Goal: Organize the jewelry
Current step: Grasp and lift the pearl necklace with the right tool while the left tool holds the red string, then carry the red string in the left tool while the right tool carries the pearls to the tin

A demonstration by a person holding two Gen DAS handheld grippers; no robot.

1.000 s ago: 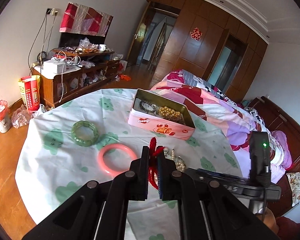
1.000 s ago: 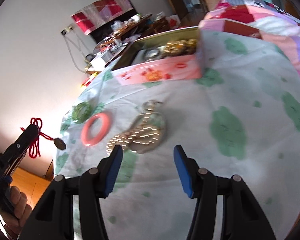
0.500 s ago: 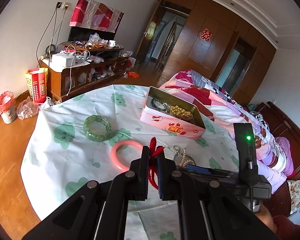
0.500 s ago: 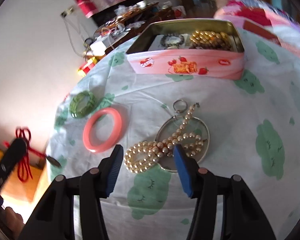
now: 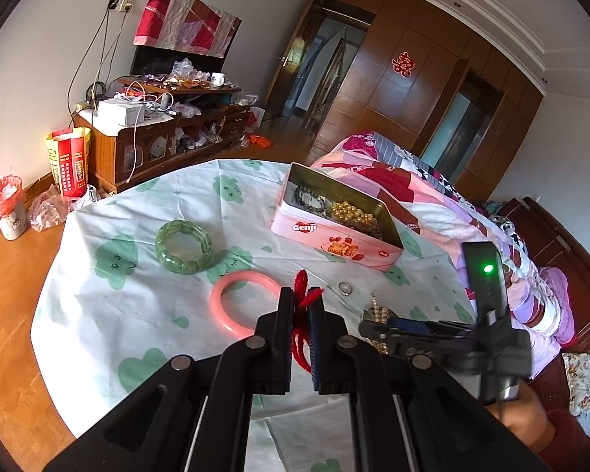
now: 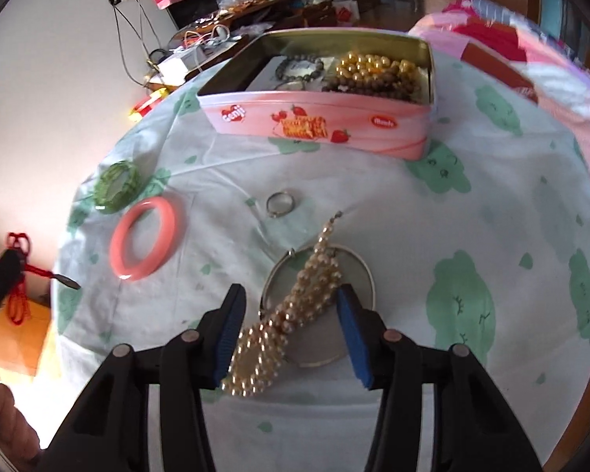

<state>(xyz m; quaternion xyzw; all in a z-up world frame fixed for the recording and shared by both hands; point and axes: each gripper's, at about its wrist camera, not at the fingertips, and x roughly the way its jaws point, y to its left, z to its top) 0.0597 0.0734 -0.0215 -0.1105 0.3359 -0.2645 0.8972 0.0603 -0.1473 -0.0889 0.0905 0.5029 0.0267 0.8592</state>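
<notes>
My left gripper [image 5: 301, 303] is shut on a red cord necklace [image 5: 303, 324] with a dark pendant [image 6: 69, 283], held above the table's near-left edge; it shows at the left of the right wrist view [image 6: 4, 271]. My right gripper [image 6: 291, 299] is open, its jaws either side of a pearl necklace [image 6: 295, 306] that lies across a thin metal hoop [image 6: 364, 271]. A pink tin [image 6: 314, 122] [image 5: 334, 236] at the back holds gold and dark beads. A pink bangle [image 6: 147, 240] [image 5: 244, 303], a green bangle [image 6: 116, 185] [image 5: 184, 246] and a small ring [image 6: 280, 203] [image 5: 345, 288] lie on the cloth.
The round table has a white cloth with green prints [image 6: 472, 216]. A bed with a patterned quilt [image 5: 432, 196] stands behind the table. A cluttered wooden cabinet [image 5: 157, 133] and a bin [image 5: 8, 208] stand at the left by the wall.
My right gripper has moved forward and down to the pearl necklace, which now lies between its open jaws. My left gripper has drawn back and up a little, still holding the red cord.
</notes>
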